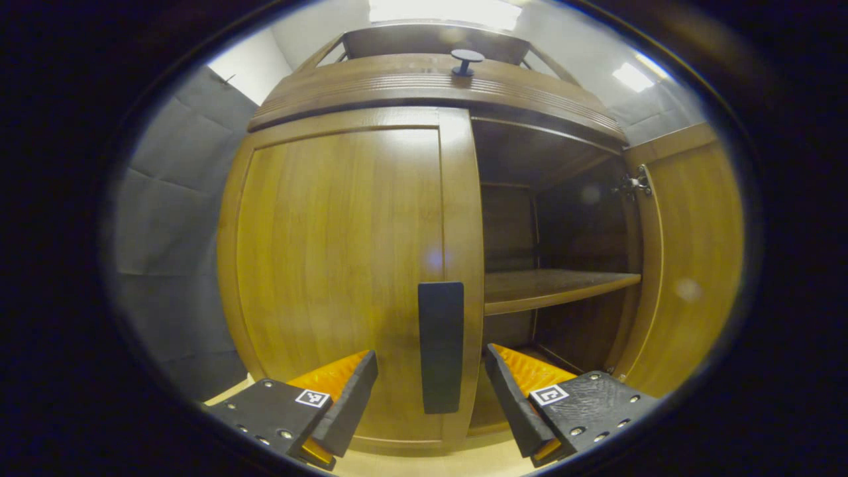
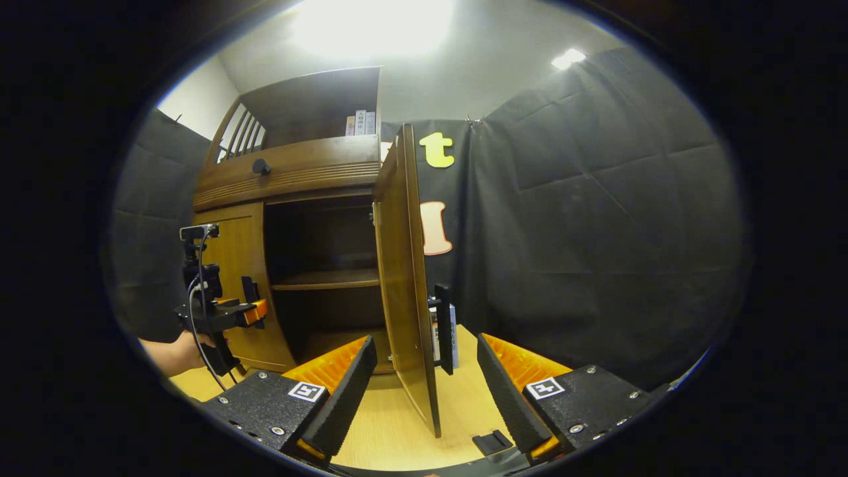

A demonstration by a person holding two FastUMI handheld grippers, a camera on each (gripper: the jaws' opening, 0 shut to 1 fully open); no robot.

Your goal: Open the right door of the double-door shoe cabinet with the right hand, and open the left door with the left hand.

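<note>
fingers [image 1: 344,397] spread at left door's handle [image 1: 440,346] — untouched

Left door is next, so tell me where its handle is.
In the left gripper view, the handle stands upright on the closed left door's right edge, beside the open compartment, between the left claw's spread fingers.

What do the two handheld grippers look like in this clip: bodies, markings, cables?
Each gripper, left gripper and right gripper, has two wedge-shaped fingers on dark, bolted blocks, each block carrying a square black-and-white marker tag. In the right gripper view the left gripper shows a dark frame, a small unit on top and a dangling cable, held by a bare hand.
</note>
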